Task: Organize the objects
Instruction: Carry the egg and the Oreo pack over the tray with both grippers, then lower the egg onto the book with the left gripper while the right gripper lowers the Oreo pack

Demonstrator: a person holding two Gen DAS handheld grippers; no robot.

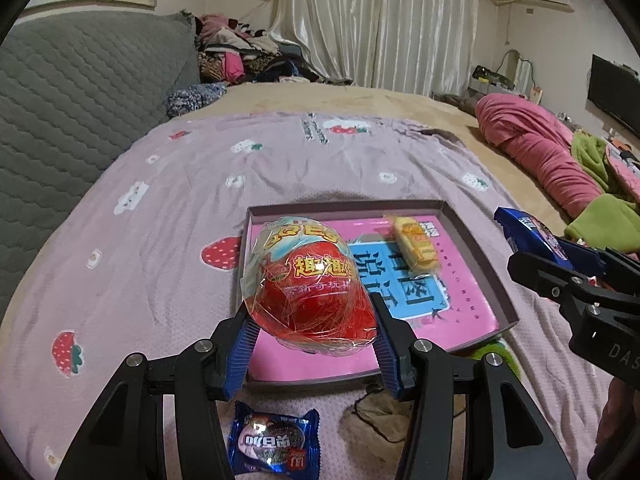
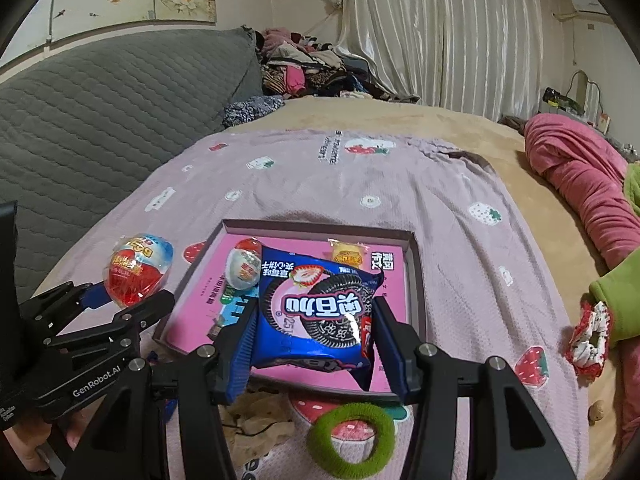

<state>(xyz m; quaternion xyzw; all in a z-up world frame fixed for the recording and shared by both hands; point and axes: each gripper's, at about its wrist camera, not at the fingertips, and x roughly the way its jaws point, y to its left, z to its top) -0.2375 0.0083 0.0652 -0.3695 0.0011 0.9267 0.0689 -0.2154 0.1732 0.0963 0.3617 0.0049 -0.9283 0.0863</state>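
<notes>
Only the right wrist view showed a second wrapped egg (image 2: 242,266) already lying inside the shallow box (image 2: 416,280), a green hair ring (image 2: 350,438) on the blanket (image 2: 460,240) before the box, and a red-and-white scrunchie (image 2: 588,336) far to the right — while only the left wrist view showed a second blue cookie packet (image 1: 274,446) lying on the blanket under the gripper. The left gripper (image 1: 314,344) was closed on a red wrapped toy egg (image 1: 308,280) above the near left corner of the box, and the right gripper (image 2: 316,344) was clamped on a blue cookie pack (image 2: 320,304) over the box's near edge. Counted together: two eggs, two blue packets, one yellow snack (image 1: 416,246) in the box, two hair rings, one box.
</notes>
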